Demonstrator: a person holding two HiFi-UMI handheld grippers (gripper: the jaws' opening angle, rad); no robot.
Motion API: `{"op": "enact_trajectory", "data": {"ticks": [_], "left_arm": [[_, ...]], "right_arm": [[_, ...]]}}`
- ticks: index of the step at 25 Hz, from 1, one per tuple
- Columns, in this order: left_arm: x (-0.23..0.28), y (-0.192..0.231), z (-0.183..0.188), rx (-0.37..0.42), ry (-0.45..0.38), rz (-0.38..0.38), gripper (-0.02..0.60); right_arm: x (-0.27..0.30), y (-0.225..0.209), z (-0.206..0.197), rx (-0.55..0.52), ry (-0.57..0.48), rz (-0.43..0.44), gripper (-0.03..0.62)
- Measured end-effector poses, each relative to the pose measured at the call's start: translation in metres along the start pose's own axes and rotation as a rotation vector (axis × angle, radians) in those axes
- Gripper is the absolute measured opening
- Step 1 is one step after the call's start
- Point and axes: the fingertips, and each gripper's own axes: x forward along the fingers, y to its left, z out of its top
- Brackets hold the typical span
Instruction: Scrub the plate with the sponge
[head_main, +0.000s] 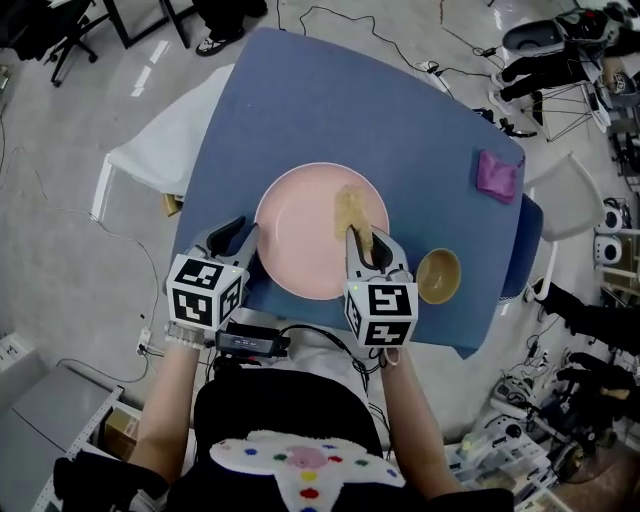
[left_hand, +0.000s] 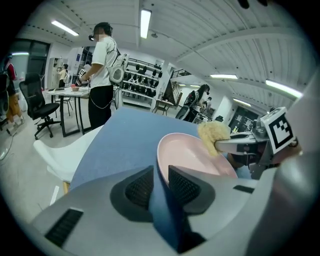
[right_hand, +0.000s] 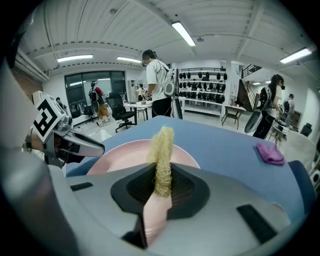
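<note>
Table (head_main: 330, 110), one, covered in a blue cloth, set cornerwise to the person working at it, white underneath where the cloth ends at the left. Plate (head_main: 300, 235), one, pink, round and shallow, on the near half of the blue cloth, about the middle of its width. Left gripper (head_main: 238, 236), one, hand-held, marker cube on its back; its jaws stand narrow, clamped on the plate's near-left rim, one jaw on either face of the rim. Right gripper (head_main: 362, 240), one, hand-held, marker cube likewise; it reaches in over the plate's near-right edge, jaws drawn close on the sponge (head_main: 349, 208). Bowl (head_main: 438, 276), one, small, tan, open side up, on the cloth just beside the right gripper and clear of the plate. Rag (head_main: 497, 175), one, purple, crumpled, near the far right corner of the cloth, well apart from everything else. The sponge is yellowish and coarse, pinched flat, standing out beyond the jaw tips over the right part of the plate's inside; whether it presses on the surface cannot be told from where I stand.
</note>
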Motion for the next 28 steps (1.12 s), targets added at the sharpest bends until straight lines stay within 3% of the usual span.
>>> {"op": "enact_trajectory", "data": {"ticks": [28], "left_arm": [[0.018, -0.003, -0.003, -0.059, -0.009, -0.006, 0.066]], "right_arm": [[0.065, -0.021, -0.022, -0.125, 0.287, -0.095, 0.057]]}}
